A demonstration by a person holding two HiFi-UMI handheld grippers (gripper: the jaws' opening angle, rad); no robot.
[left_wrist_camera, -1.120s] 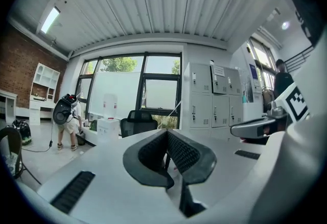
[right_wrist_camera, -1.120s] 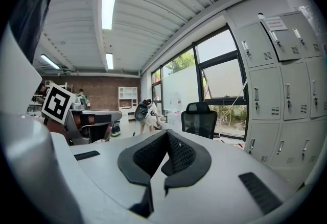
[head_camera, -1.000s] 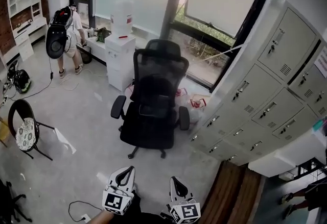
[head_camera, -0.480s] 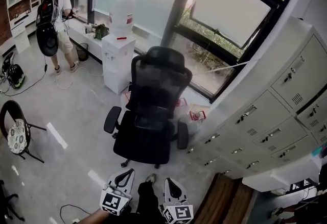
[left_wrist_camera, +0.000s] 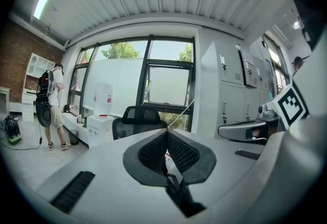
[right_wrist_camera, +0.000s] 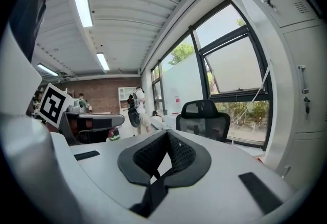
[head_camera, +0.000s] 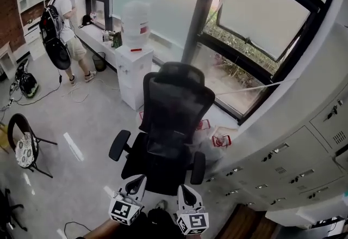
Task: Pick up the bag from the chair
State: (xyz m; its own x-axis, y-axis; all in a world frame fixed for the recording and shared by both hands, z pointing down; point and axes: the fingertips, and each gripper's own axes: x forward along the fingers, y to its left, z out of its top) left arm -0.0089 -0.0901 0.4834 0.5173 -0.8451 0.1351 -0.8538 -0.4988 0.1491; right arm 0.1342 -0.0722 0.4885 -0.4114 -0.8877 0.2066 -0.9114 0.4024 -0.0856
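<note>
A black mesh office chair (head_camera: pixel 168 123) stands in the middle of the head view, its back toward the window. No bag shows on its dark seat. White plastic bags with red print (head_camera: pixel 219 140) lie on the floor behind it, by the window. Both grippers hang just before the seat's front edge: the left gripper (head_camera: pixel 135 181) and the right gripper (head_camera: pixel 185 192), side by side, each with jaws closed and empty. The chair (left_wrist_camera: pixel 139 118) rises beyond the shut left gripper (left_wrist_camera: pixel 166 133) in the left gripper view. It also stands ahead of the shut right gripper (right_wrist_camera: pixel 167 133) as the chair (right_wrist_camera: pixel 203 116).
A white water dispenser (head_camera: pixel 134 58) stands left of the chair by the window. Grey lockers (head_camera: pixel 293 161) line the right side. A person with a backpack (head_camera: pixel 60 20) stands far left. A small round-seated chair (head_camera: pixel 24 145) sits at the left edge.
Both grippers have moved forward toward the office chair, which now sits much closer to them in the head view. The jaws stayed closed.
</note>
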